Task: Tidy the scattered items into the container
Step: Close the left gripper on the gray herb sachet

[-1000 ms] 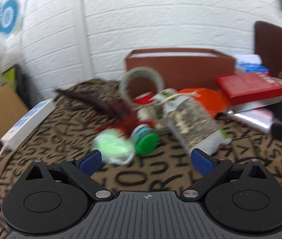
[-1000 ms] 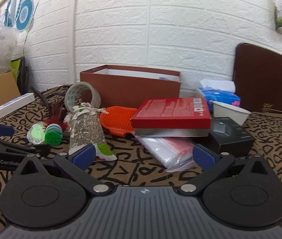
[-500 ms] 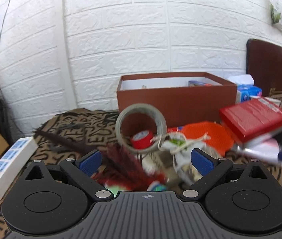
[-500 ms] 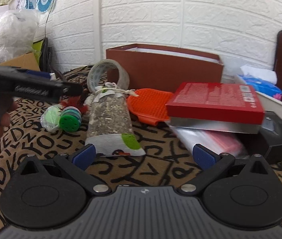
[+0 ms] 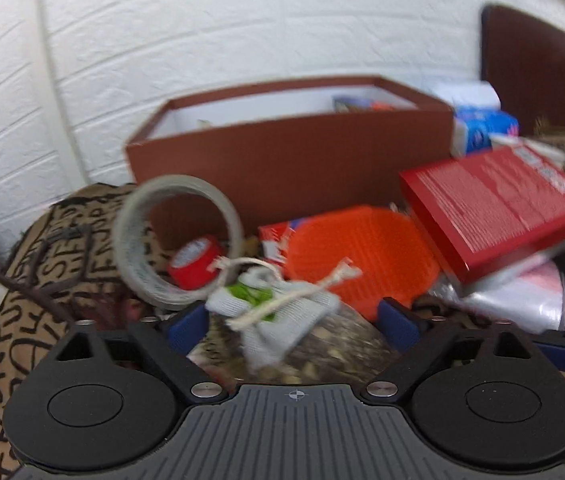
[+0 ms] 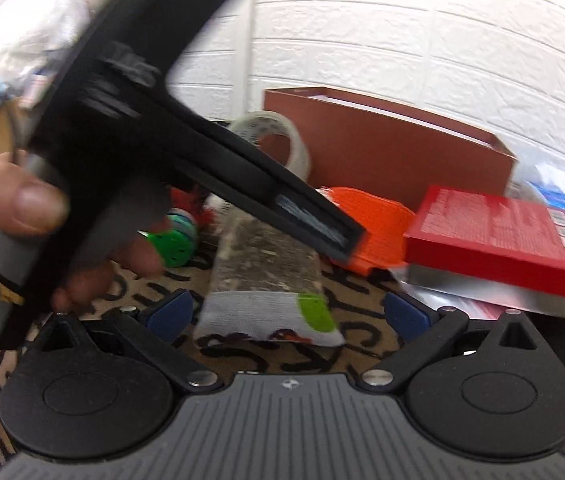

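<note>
While the herb pouch lies on the patterned counter, tape roll, orange mat and red box crowd it before the brown box. Its tied grey neck sits between the spread left claw; the right claw gapes at its bottom.
</note>
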The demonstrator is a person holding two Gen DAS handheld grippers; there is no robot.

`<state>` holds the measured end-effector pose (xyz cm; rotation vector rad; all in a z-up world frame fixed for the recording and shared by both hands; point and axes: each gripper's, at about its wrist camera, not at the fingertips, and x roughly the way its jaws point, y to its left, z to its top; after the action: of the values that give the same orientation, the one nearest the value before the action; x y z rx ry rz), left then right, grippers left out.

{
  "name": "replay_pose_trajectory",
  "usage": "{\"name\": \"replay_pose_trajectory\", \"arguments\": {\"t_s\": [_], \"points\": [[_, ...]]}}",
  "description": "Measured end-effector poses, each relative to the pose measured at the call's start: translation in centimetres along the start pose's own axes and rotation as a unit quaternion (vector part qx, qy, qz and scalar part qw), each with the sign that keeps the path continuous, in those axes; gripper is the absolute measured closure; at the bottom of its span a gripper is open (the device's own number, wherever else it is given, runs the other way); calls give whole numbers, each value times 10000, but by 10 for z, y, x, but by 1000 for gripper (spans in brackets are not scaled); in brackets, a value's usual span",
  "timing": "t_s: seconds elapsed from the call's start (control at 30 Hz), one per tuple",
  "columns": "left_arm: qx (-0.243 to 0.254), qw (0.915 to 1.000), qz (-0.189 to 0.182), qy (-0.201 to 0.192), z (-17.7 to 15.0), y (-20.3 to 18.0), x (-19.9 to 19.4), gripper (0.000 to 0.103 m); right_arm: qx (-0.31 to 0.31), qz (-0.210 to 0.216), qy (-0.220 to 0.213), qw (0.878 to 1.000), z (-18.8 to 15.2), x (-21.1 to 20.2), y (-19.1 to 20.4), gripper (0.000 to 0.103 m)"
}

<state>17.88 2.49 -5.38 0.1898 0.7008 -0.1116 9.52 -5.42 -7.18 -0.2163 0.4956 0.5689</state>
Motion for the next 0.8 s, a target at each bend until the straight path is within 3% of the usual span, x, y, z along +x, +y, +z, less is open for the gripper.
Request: {"name": "replay_pose_trajectory", "arguments": {"t_s": [0.1, 0.33, 0.4, 0.53, 0.63, 0.7, 0.73, 0.8], "points": [[-1, 9998, -213, 49, 0, 2, 1, 28, 6, 219, 72, 9997, 1, 3, -1, 8], [684, 9976, -25, -124, 2, -8, 5, 22, 139, 169, 159, 9996, 6, 12, -9, 11], [741, 9971, -120, -133, 4, -9, 6, 23, 195, 138, 142, 9996, 8, 15, -13, 12], [583, 9975, -401, 21, 8, -3, 14, 33, 336, 426, 234, 9983, 11, 21, -17, 22], [715, 9963, -478, 18, 8, -3, 12, 35, 273, 331, 334, 9985, 10, 23, -18, 28], [806, 9953, -539, 20, 8, -5, 12, 40, 366, 388, 358, 9979, 8, 23, -24, 30], [835, 9947, -604, 35, 7, -6, 12, 48, 441, 415, 350, 9975, 8, 24, -27, 30], [827, 9947, -609, 48, 7, -9, 12, 48, 453, 392, 363, 9975, 9, 25, -28, 30]]}}
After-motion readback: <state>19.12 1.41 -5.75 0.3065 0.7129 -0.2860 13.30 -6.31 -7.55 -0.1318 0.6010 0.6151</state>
